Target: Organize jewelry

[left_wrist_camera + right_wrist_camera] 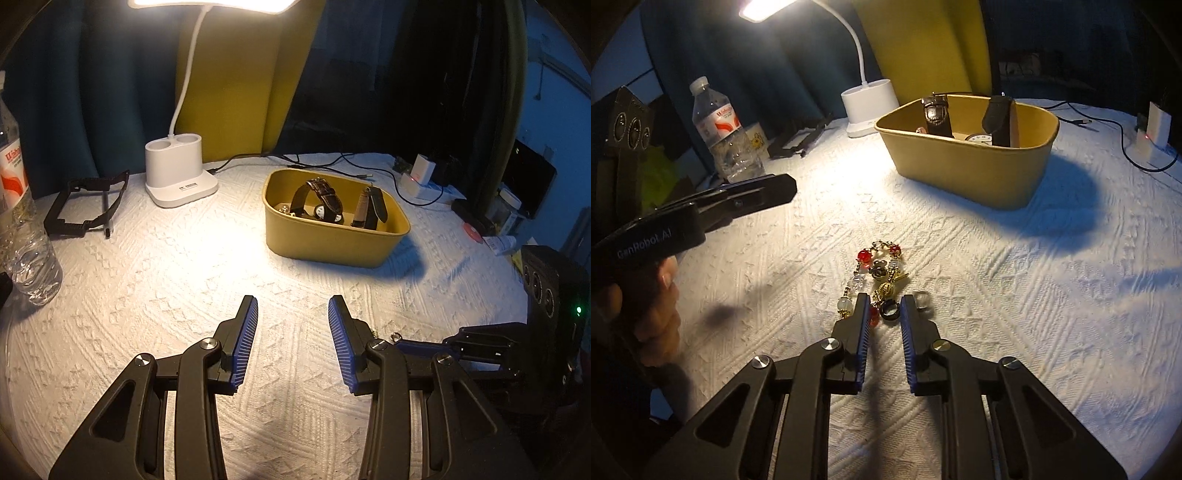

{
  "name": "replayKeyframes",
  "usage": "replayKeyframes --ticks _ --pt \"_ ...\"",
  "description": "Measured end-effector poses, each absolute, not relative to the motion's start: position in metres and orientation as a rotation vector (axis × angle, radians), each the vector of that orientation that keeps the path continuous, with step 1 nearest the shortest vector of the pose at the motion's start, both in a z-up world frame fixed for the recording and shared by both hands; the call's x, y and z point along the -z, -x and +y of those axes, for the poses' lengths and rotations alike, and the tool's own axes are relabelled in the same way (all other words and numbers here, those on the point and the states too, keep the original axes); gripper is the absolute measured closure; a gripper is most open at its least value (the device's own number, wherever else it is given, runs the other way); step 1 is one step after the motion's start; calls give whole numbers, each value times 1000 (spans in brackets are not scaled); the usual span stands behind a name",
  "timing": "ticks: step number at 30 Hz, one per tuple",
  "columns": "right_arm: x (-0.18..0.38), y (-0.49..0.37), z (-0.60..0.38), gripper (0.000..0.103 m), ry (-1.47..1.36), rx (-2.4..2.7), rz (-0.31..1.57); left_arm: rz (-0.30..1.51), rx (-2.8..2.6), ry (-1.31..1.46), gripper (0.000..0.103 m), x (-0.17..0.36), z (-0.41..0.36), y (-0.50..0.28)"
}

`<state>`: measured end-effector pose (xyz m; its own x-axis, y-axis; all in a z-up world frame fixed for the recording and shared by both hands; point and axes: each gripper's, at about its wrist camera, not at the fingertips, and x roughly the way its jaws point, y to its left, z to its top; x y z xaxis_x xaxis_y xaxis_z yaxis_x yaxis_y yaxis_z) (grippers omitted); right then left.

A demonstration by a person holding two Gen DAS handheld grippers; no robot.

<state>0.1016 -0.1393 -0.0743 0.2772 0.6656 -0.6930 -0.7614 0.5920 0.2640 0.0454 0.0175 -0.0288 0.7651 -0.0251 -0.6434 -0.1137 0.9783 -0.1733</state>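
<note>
Two grippers are seen over a table spread with a white textured cloth (1015, 295), lit from above by a white desk lamp (177, 173) whose base stands at the far left. A yellow tub (332, 240) is set on the cloth toward the far side, right of the lamp base; two dark-strapped watches (319, 201) are propped upright inside it, one at the left and one at the right. A clear water bottle (726, 136) is placed at the far left edge, with a black frame (85, 203) lying flat between it and the lamp base.

The left gripper (292, 310) is held wide open above bare cloth, near side, with nothing between its blue pads (245, 343) and nothing touched.

The right gripper (884, 301) is lowered to the cloth with its jaws narrowed but not closed. A beaded bracelet (877, 273) of red, clear and gold beads lies on the cloth in the near middle, well apart from the tub; its near end, with a dark ring-shaped bead, sits in the gap between the fingertips (862, 306). Whether the pads press on the beads cannot be told
</note>
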Motion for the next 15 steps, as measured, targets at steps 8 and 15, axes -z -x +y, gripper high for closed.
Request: replayKeyframes --ticks 8,15 --pt "66 -97 -148 102 160 -936 805 745 -39 194 61 36 9 -50" --pt "60 -101 -158 102 175 -914 781 817 6 184 61 54 -10 -55"
